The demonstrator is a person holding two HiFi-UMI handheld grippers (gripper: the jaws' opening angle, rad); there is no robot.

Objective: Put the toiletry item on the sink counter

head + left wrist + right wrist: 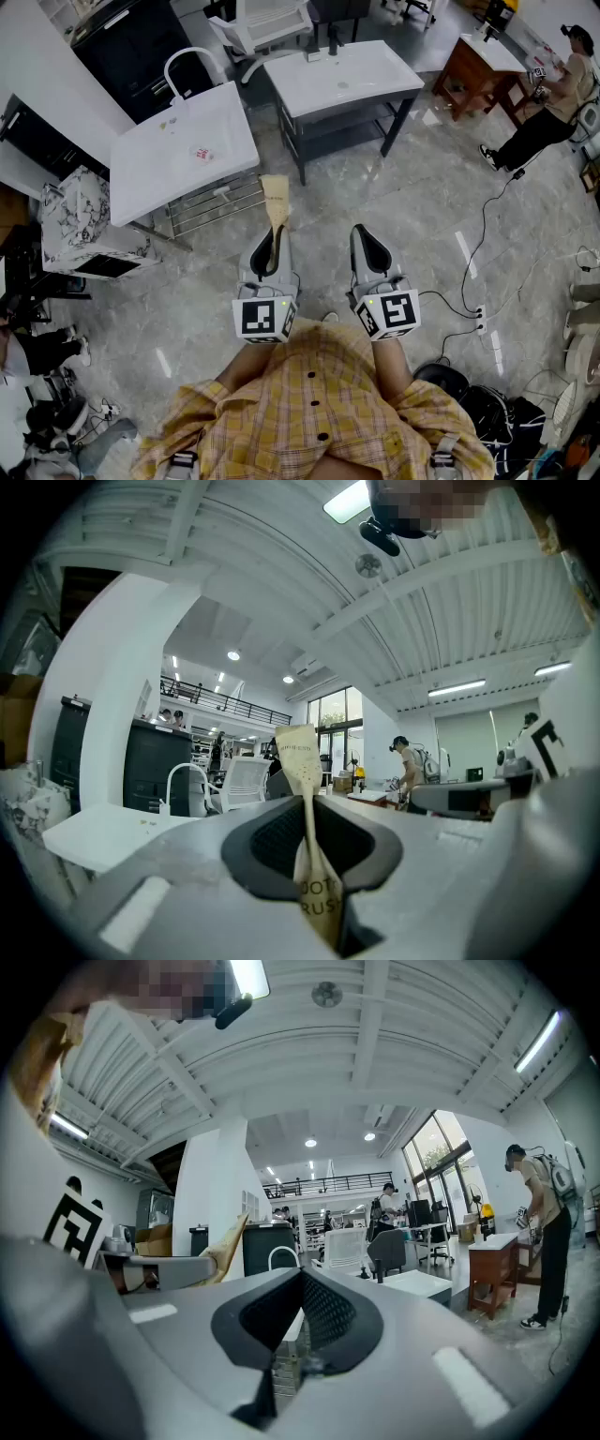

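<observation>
Overhead, in the head view, the tan paper toiletry packet (275, 199) is seen just off the near right corner of the white rectangular sink counter (159, 164). It is held over the floor and not on the counter top. The packet is clamped at its lower end between the pads of the left gripper (272, 246). The pinch itself and the dark print on the paper are shown only in the left gripper view. The right gripper (367, 246), farther to the right of the counter, is empty with its jaws together, as shown in its own view. A metal wire rack (216, 202) is exposed below the counter's near edge. Bare glossy grey floor (309, 202) is left between the counter and a second white basin stand (347, 75) beyond it.
</observation>
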